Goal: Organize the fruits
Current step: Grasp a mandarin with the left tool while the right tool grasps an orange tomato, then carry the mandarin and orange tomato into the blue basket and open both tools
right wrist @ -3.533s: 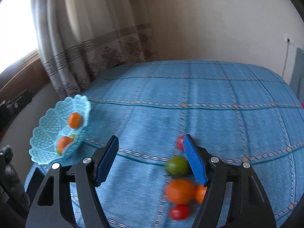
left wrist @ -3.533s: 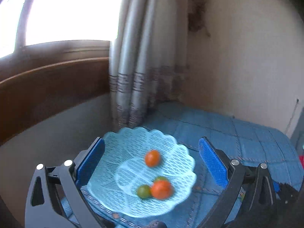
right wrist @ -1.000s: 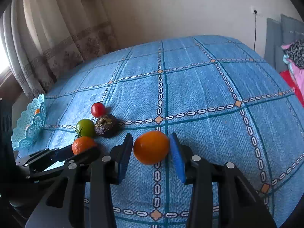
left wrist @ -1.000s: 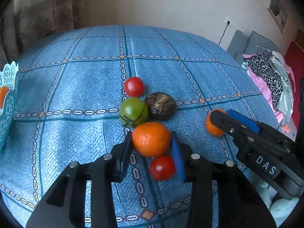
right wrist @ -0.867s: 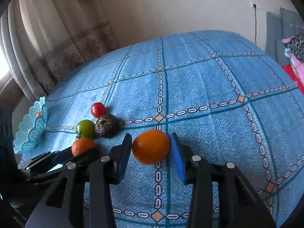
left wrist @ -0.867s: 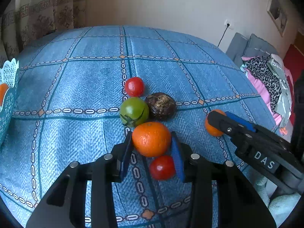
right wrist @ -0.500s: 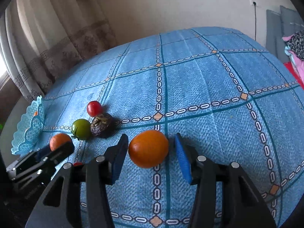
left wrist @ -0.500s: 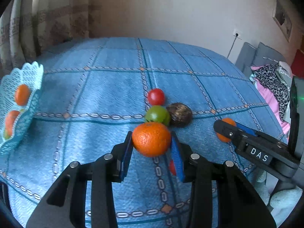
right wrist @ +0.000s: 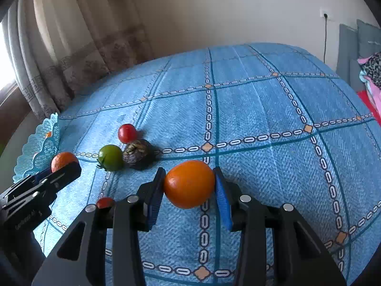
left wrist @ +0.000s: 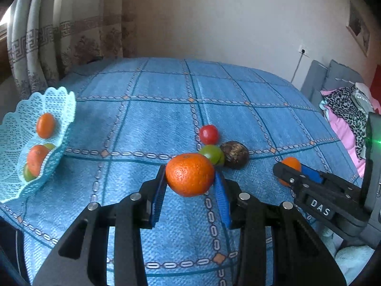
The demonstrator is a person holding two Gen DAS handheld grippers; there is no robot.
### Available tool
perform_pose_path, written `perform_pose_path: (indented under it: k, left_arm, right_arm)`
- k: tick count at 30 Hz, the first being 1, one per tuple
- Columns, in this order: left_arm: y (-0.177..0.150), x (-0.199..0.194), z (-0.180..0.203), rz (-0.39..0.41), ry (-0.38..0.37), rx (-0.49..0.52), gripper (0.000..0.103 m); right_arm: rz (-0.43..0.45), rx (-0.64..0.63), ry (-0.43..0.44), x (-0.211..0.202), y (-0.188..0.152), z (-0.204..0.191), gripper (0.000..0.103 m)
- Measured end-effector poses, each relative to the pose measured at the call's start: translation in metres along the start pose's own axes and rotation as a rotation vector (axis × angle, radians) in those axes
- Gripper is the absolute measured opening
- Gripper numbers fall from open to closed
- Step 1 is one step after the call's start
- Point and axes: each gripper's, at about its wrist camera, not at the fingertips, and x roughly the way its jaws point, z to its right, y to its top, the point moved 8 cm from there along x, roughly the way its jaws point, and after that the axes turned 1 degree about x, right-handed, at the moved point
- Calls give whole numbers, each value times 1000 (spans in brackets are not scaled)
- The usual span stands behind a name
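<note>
Your left gripper (left wrist: 190, 191) has its blue pads pressed against both sides of a pebbly-skinned orange (left wrist: 190, 174), so the claw is narrowed just to the width of that fruit and carries it clear above the blue checked cloth (left wrist: 152, 128). Your right gripper (right wrist: 189, 190) does the same with a smoother orange fruit (right wrist: 189, 184): each pad touches a flank, the fruit sits between the fingertips and hangs over the cloth's chain-patterned line.

From your left wrist view, the pale blue lattice basket (left wrist: 62, 100) stands at the left edge of the bed, tilted toward the camera, with orange pieces (left wrist: 45, 125) and a bit of green inside. Just beyond the held orange lie a green tomato (left wrist: 212, 153), a dark wrinkled fruit (left wrist: 234, 154) touching it on the right, and a red tomato (left wrist: 208, 134) just behind them. Your right claw shows at the right of that view, its orange peeking past the fingertip.

From your right wrist view, the same three loose fruits sit left of centre, well apart from the basket at the far left edge. A second small red tomato (right wrist: 104, 202) lies on the cloth near your right gripper's left finger, partly hidden by it. Your left claw enters from the lower left, with its orange at the tip
</note>
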Motion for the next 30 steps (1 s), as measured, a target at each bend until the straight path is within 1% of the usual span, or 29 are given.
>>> perform_pose_path:
  k: [7,13,17,23,26,30]
  left_arm:
    - [3,-22,-28,33,50,-47,40]
    - [6,-49,-64,82,126,-85,40]
    - [13,-68,-94,125,199,-108,40]
    - [26,-88,-141,173,297,-184,40]
    - [29,-99,-167,192,341,-228,40]
    - [28,-111,-191,208,390,-274,40]
  right_arm:
    - [24,-22,25,-10,2,-15,41]
    - [39,-92,53,-19,14,-47,41]
    - [70,-146,94,-26,33,-84,41]
    - [119,-196,178,-34,60,-145,41]
    - [125,-213,226,-34,66,-178,41]
    - [114,-242,281,-29,67,-214,41]
